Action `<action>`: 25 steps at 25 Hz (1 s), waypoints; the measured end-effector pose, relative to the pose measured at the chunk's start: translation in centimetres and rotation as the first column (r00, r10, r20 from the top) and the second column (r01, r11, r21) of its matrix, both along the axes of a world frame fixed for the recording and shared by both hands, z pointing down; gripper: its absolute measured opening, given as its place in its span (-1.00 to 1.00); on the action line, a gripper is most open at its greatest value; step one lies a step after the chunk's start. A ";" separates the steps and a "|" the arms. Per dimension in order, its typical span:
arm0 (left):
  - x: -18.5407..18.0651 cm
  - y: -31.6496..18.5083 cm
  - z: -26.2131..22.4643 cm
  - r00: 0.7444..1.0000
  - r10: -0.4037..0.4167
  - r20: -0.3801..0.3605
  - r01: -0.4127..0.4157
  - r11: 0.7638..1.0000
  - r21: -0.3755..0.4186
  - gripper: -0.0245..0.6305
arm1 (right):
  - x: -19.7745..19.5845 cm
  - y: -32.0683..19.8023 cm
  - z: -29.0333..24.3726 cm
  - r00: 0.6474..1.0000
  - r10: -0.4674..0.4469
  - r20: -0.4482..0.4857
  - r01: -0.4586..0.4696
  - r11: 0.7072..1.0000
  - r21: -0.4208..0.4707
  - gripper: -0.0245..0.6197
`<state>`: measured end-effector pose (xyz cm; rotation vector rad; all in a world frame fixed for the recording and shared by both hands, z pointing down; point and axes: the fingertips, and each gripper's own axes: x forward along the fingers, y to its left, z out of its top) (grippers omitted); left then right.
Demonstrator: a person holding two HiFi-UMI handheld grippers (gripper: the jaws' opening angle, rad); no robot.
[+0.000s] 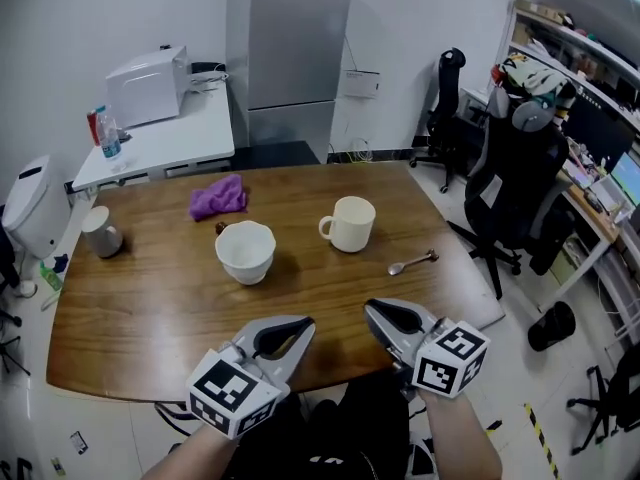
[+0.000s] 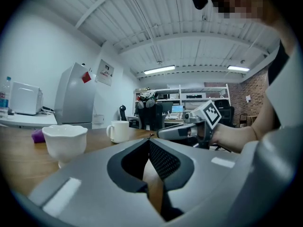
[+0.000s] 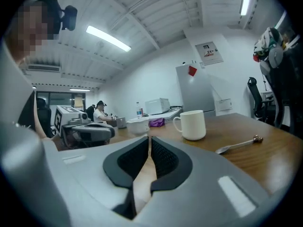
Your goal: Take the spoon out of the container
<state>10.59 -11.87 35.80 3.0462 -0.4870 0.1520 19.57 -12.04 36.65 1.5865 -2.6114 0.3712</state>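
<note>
The spoon [image 1: 412, 262] lies flat on the desk [image 1: 150, 308], to the right of the white mug [image 1: 350, 224] and apart from it, out of any container, so I judge the job is as good as done. The risk now? It sits towards the desk's right side, and a careless sweep from the right hand-held gripper [image 1: 372, 310] could knock it over the edge. The bowl [image 1: 245, 252] stands just beyond the left hand-held gripper [image 1: 305, 323], so a nudge forward could bump it. Both hand-held grippers hover low at the near edge, pointing roughly level towards the far side and angled in towards each other. Each has its jaws pressed together on nothing.
</note>
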 end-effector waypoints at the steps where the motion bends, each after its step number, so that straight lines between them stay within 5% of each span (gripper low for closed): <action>1: -0.4 0.0 0.1 1.000 -0.009 -0.001 0.009 1.000 -0.006 -0.89 | -0.7 0.5 0.2 1.000 -0.012 0.005 0.012 1.000 0.003 -0.86; 11: -2.5 0.3 -0.3 0.999 -0.030 -0.012 0.030 1.000 -0.009 -0.89 | -5.3 1.9 -0.9 0.997 -0.060 -0.043 0.063 0.997 0.053 -0.92; 25: -1.6 1.9 -0.1 1.000 -0.026 -0.004 0.026 1.000 -0.008 -0.89 | -5.5 3.1 -0.7 0.997 -0.074 -0.026 0.075 0.995 0.067 -0.92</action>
